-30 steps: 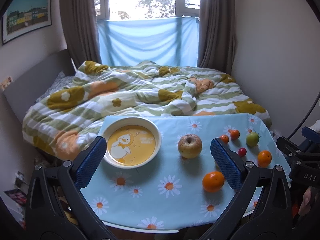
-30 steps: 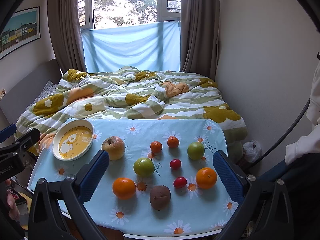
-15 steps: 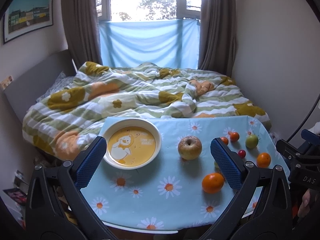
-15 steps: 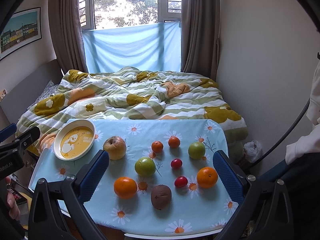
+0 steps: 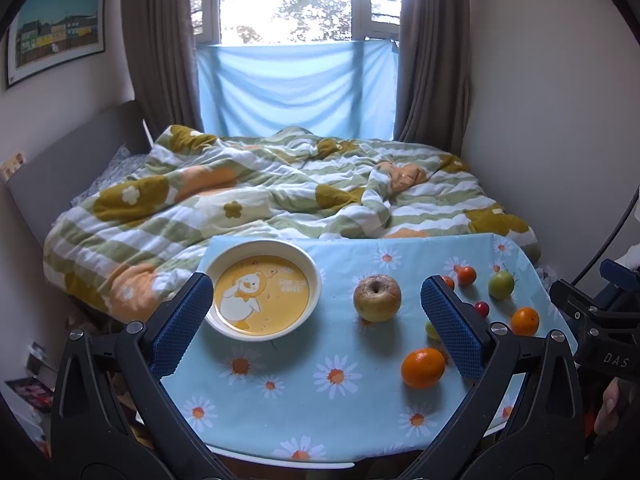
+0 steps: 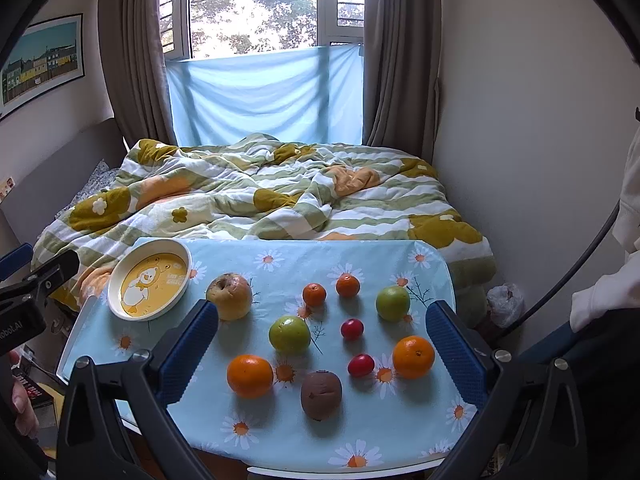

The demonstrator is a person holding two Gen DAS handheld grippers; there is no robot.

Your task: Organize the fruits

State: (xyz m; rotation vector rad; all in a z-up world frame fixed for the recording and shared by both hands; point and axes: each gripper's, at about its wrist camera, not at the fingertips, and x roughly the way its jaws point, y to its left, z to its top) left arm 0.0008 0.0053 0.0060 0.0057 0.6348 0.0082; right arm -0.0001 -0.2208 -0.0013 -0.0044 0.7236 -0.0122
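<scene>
Both grippers hang above the near edge of a small table (image 6: 280, 256) spread with a blue daisy-print cloth, and neither holds anything: the left gripper (image 5: 316, 316) has its jaws spread wide, framing the bowl and the apple, and the right gripper (image 6: 322, 344) is just as wide, framing most of the fruit. Ten pieces of fruit lie loose on the cloth, none touching another. There is one bruised yellow apple (image 6: 229, 296) just right of the bowl, two green apples (image 6: 289, 334) (image 6: 393, 303), two large oranges (image 6: 250, 375) (image 6: 413, 357), two small tangerines (image 6: 314, 294) (image 6: 347, 285) side by side toward the far edge, two red cherry tomatoes (image 6: 352, 329) (image 6: 361, 365) one behind the other, and one brown kiwi (image 6: 321, 395) nearest the camera. One white bowl (image 6: 116, 280) with a yellow inside and a duck picture sits at the table's far left corner, with no fruit in it. Behind the table lies one bed under a rumpled green, white and mustard flowered quilt (image 6: 256, 196).
</scene>
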